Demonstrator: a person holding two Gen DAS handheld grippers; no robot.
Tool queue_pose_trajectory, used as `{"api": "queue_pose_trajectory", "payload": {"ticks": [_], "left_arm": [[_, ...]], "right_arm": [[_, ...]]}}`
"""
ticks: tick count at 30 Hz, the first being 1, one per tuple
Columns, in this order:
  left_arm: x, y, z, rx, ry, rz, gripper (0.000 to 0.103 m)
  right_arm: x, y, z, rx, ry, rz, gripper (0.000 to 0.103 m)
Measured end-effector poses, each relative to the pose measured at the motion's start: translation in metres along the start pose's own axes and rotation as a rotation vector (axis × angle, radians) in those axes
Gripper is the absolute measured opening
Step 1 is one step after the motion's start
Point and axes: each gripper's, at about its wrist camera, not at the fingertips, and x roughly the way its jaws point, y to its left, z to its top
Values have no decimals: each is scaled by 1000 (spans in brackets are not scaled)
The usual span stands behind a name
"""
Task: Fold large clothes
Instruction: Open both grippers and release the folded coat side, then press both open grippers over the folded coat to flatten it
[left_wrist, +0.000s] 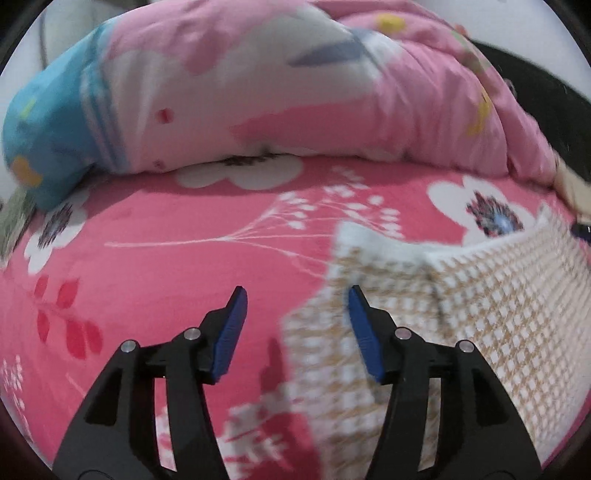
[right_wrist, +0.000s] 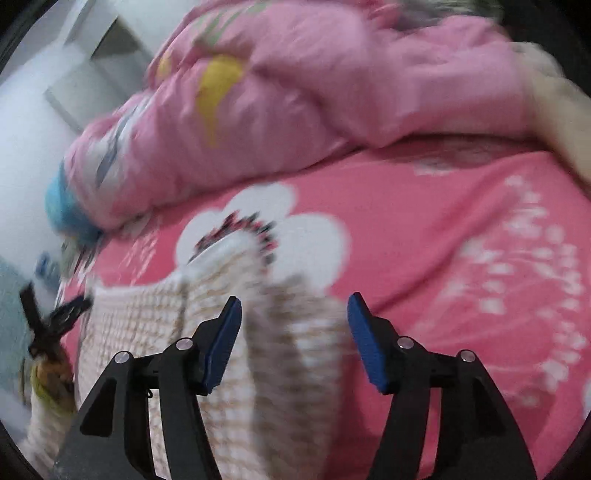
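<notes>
A tan-and-white checked knit garment (left_wrist: 461, 317) lies on the pink flowered bed sheet (left_wrist: 147, 266), at the right in the left wrist view. My left gripper (left_wrist: 295, 295) is open and empty, just above the garment's left edge. In the right wrist view the same garment (right_wrist: 221, 332) lies at lower left, blurred, with a folded part reaching between the fingers. My right gripper (right_wrist: 293, 302) is open over that part, holding nothing.
A bulky pink, white and blue quilt (left_wrist: 258, 85) is piled along the far side of the bed, also in the right wrist view (right_wrist: 295, 96). Dark small items (right_wrist: 48, 325) lie at the bed's left edge. A white wall (right_wrist: 29, 147) is beyond.
</notes>
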Motion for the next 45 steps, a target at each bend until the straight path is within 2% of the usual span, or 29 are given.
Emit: {"api": "queue_pose_trajectory", "payload": {"ticks": [2,3,5,7,9,11,13,14,16,18,19,20,21,22,25,29,32,34,36,37,38,40,43,45], "left_arm": [[-13,8,5,-35,-33,36,51],[-22,7,9,-30,-65,30,51],[-29,1,13,-25,-91,-24,51],[-30,-21,20,-1,-93,-121,51],[-18,-48,21,51,-61,-177,51],[5,-67,19,87,-9,-187,52],[42,-64,14,51,91,-163,54],[52,-53,11,-3,107,-198,53],[52,-30,7,-114,99,-259,49],[48,-10,2,-195,96,-333,48],[44,-2,-2,-215,98,-340,48],[38,3,-6,-216,100,-282,49],[33,7,-7,-208,100,-261,49],[25,9,-9,-206,92,-250,49],[-14,11,-14,-184,27,-241,49],[-71,-9,-23,-122,-58,-353,49],[-92,-41,-56,-69,-30,-445,49],[-82,-52,-80,-63,21,-416,49],[-53,-52,-106,-76,100,-316,48],[-42,-45,-116,-94,108,-320,43],[-41,-41,-120,-108,89,-336,38],[-51,-35,-118,-141,73,-323,36],[-78,-45,-111,-89,25,-252,45],[-95,-60,-108,-26,-24,-262,46]], "right_arm": [[-14,5,1,9,-48,50,59],[-16,11,3,3,-59,65,58],[-5,42,5,-65,-55,71,51],[21,73,7,-130,-14,61,47],[45,91,10,-166,27,65,43],[75,100,8,-181,74,39,42],[89,86,8,-144,105,28,42],[90,72,9,-100,112,46,41],[82,34,9,38,109,149,40],[73,5,6,134,111,132,39],[65,-13,3,179,115,152,39],[56,-24,-1,215,113,179,39],[44,-31,-5,248,100,192,39],[26,-35,-8,256,77,165,39],[-22,-22,-21,199,5,152,41],[-68,26,-59,48,-8,160,45],[-74,57,-102,-73,9,126,47],[-67,59,-128,-114,22,85,49],[-44,43,-149,-109,70,2,50],[-33,27,-157,-77,80,3,50],[-31,14,-158,-14,80,57,51],[-43,10,-152,46,71,57,46],[-68,42,-144,-30,15,6,48],[-77,73,-146,-95,-13,6,49]]}}
